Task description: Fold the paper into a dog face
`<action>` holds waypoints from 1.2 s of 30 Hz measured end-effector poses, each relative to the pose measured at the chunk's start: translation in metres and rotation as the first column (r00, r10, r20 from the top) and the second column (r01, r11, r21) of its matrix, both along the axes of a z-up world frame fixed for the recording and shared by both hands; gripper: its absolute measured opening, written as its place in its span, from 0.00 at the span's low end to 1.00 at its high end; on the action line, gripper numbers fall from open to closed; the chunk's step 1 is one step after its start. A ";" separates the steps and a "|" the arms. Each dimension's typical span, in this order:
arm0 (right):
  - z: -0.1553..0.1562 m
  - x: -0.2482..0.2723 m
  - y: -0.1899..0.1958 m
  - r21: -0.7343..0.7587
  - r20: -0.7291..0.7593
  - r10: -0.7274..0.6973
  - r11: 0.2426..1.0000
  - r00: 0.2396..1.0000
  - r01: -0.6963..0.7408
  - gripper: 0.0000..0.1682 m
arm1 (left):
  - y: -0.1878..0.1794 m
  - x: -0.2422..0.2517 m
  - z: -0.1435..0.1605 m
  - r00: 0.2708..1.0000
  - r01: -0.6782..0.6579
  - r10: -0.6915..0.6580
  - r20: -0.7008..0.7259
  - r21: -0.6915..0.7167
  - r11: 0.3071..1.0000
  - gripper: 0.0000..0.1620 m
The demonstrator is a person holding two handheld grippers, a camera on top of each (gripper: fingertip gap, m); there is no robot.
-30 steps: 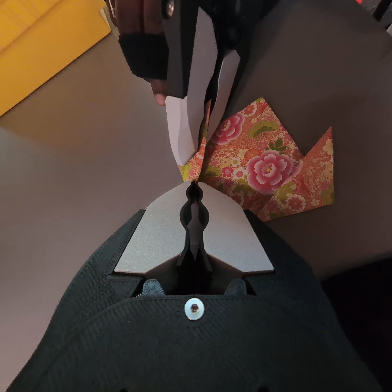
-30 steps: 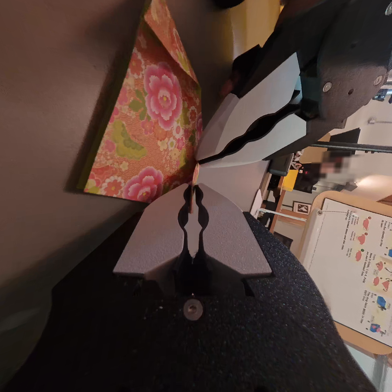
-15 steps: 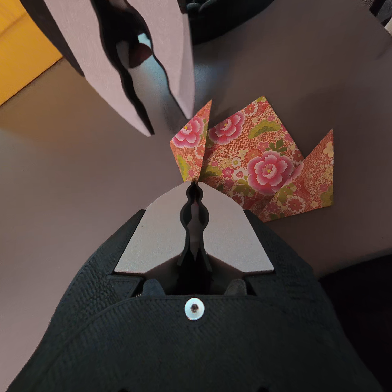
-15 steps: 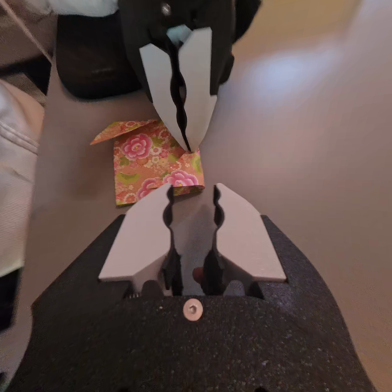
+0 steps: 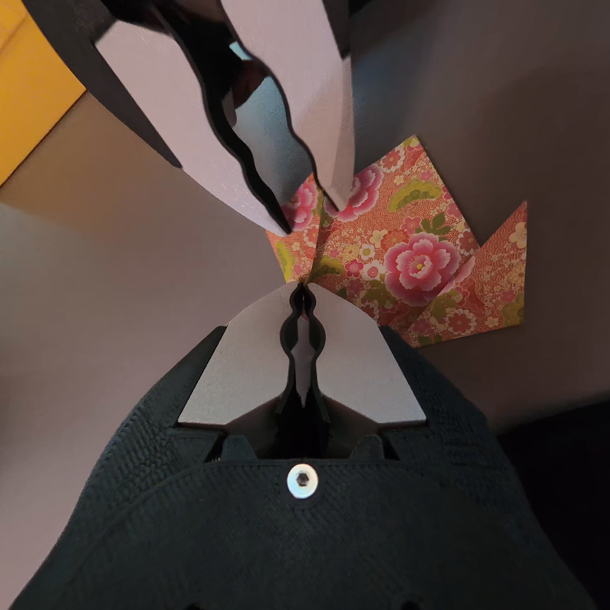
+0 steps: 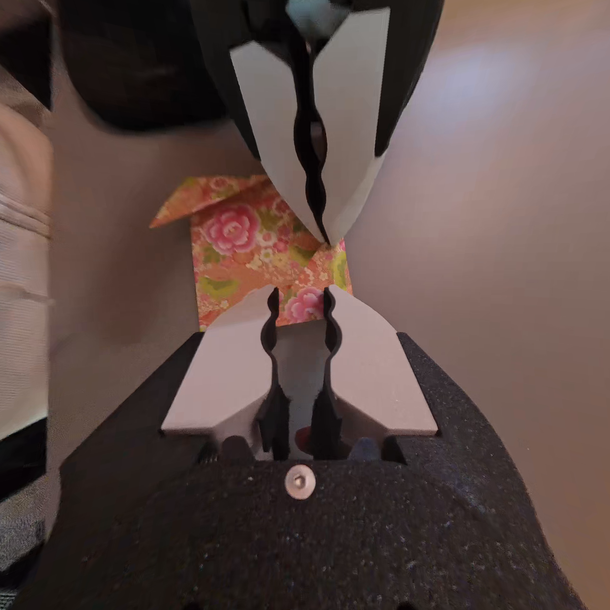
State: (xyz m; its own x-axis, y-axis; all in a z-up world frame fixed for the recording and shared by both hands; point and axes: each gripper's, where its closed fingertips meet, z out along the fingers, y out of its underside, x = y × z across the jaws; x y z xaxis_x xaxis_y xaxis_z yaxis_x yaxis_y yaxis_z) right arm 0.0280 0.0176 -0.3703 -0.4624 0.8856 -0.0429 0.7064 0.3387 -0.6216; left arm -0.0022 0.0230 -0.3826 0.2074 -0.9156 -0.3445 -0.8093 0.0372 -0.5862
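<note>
The right gripper [image 6: 298, 292] has let go and dropped closer, jaws apart; left gripper [image 5: 302, 287], jaws together, pins the paper [image 5: 406, 251]. Press that raised flap flat.

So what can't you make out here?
- Left wrist view: the paper corner under the left gripper; shut jaws hide whether it's pinched.
- Left wrist view: paper's far flap, covered by the right gripper.
- Right wrist view: paper's near edge, behind the open jaws.
- Right wrist view: pale fabric, blurred, cut by the edge.
</note>
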 end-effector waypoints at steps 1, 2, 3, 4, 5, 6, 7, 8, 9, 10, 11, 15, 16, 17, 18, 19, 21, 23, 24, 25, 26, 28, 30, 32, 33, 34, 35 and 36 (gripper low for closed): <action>-0.002 0.000 0.000 0.001 0.007 0.004 1.000 1.000 -0.004 0.15 | 0.000 0.000 0.000 1.000 0.002 -0.002 -0.003 0.001 1.000 0.00; -0.003 0.000 0.000 -0.008 0.010 0.002 1.000 1.000 -0.002 0.15 | 0.000 0.000 0.000 1.000 0.005 -0.005 -0.006 0.002 1.000 0.00; -0.003 0.000 0.001 -0.014 0.010 0.000 1.000 1.000 0.000 0.14 | 0.000 0.000 0.000 1.000 0.009 -0.009 -0.011 0.003 1.000 0.00; -0.003 0.001 0.002 -0.014 0.009 -0.002 1.000 1.000 0.002 0.14 | 0.000 0.000 0.000 1.000 0.014 -0.014 -0.018 0.004 1.000 0.00; -0.003 0.001 0.005 -0.006 0.009 -0.006 1.000 1.000 0.006 0.14 | -0.001 0.000 0.000 0.999 0.021 -0.021 -0.024 0.004 1.000 0.00; -0.003 0.002 0.008 0.006 0.013 -0.007 1.000 1.000 0.007 0.14 | -0.001 0.001 0.000 0.999 0.028 -0.028 -0.030 0.005 1.000 0.00; -0.004 0.003 0.010 0.021 0.015 -0.004 1.000 1.000 0.004 0.14 | -0.001 0.001 0.000 0.999 0.033 -0.033 -0.034 0.005 0.999 0.00; -0.004 0.003 0.010 0.036 0.014 0.001 0.999 1.000 -0.001 0.14 | -0.001 0.001 0.000 0.999 0.038 -0.038 -0.037 0.005 0.999 0.00; -0.004 0.003 0.011 0.053 0.010 0.011 0.999 1.000 -0.011 0.14 | -0.001 0.001 0.000 0.998 0.043 -0.043 -0.038 0.007 0.999 0.00; -0.004 0.003 0.011 0.079 0.002 0.022 0.997 1.000 -0.022 0.14 | -0.001 0.001 0.000 0.998 0.048 -0.047 -0.038 0.010 0.999 0.00; -0.004 0.003 0.014 0.116 -0.007 0.032 0.993 0.999 -0.031 0.12 | -0.001 0.001 0.000 0.998 0.051 -0.050 -0.038 0.015 0.999 0.00; -0.002 0.001 0.021 0.293 -0.073 0.103 0.953 0.992 -0.077 0.08 | -0.001 0.001 0.000 0.998 0.053 -0.051 -0.033 0.048 0.997 0.00; -0.001 0.001 0.020 0.324 -0.087 0.127 0.942 0.988 -0.092 0.09 | -0.001 0.001 0.001 0.998 0.049 -0.048 -0.030 0.054 0.997 0.00; -0.001 0.001 0.019 0.336 -0.098 0.136 0.937 0.986 -0.096 0.09 | -0.001 0.001 0.001 0.999 0.045 -0.044 -0.029 0.060 0.997 0.00; 0.000 0.000 0.019 0.323 -0.102 0.128 0.942 0.986 -0.089 0.10 | -0.001 0.001 0.001 0.999 0.039 -0.038 -0.029 0.065 0.997 0.00; 0.001 -0.001 0.020 0.290 -0.107 0.104 0.955 0.989 -0.069 0.11 | -0.001 0.001 0.001 0.999 0.032 -0.031 -0.027 0.067 0.997 0.00; 0.005 -0.005 0.024 0.213 -0.127 0.041 0.977 0.991 -0.014 0.11 | -0.001 0.001 0.001 1.000 0.025 -0.023 -0.019 0.069 0.997 0.00; 0.013 -0.008 0.024 0.077 -0.145 -0.029 0.996 0.989 0.040 0.17 | -0.001 0.001 0.001 1.000 0.011 -0.011 -0.003 0.059 0.998 0.00; 0.017 -0.011 0.026 -0.047 -0.125 -0.109 0.993 0.986 0.104 0.22 | -0.001 0.001 0.001 1.000 0.005 -0.005 0.000 0.058 0.998 0.00; 0.020 -0.011 0.028 -0.200 -0.063 -0.190 0.964 0.980 0.174 0.27 | -0.001 0.001 0.001 1.000 0.005 -0.004 -0.003 0.066 0.998 0.00; 0.019 -0.011 0.032 -0.351 0.031 -0.266 0.900 0.963 0.260 0.25 | -0.001 0.001 0.001 1.000 0.006 -0.005 -0.008 0.077 0.997 0.00; 0.016 -0.009 0.038 -0.572 0.216 -0.331 0.719 0.919 0.393 0.17 | -0.001 0.001 0.001 1.000 0.004 -0.003 -0.019 0.096 0.995 0.00; 0.012 -0.010 0.040 -0.657 0.285 -0.332 0.615 0.899 0.435 0.15 | -0.001 0.001 0.001 1.000 0.002 0.001 -0.022 0.112 0.994 0.00; 0.004 -0.012 0.039 -0.650 0.323 -0.329 0.604 0.887 0.461 0.14 | -0.001 0.001 0.001 1.000 0.003 0.001 -0.024 0.130 0.992 0.00; 0.002 -0.014 0.035 -0.653 0.330 -0.318 0.603 0.889 0.459 0.14 | -0.001 0.001 0.001 1.000 0.004 0.000 -0.025 0.138 0.990 0.00; 0.001 -0.016 0.032 -0.656 0.340 -0.304 0.601 0.890 0.456 0.13 | -0.001 0.001 0.002 1.000 0.004 -0.001 -0.024 0.144 0.990 0.00; 0.000 -0.018 0.029 -0.660 0.345 -0.295 0.599 0.891 0.454 0.12 | -0.001 0.001 0.002 1.000 0.004 -0.001 -0.021 0.150 0.989 0.00; -0.001 -0.020 0.029 -0.659 0.349 -0.300 0.595 0.888 0.460 0.11 | -0.001 0.001 0.002 1.000 0.007 -0.003 -0.021 0.159 0.987 0.00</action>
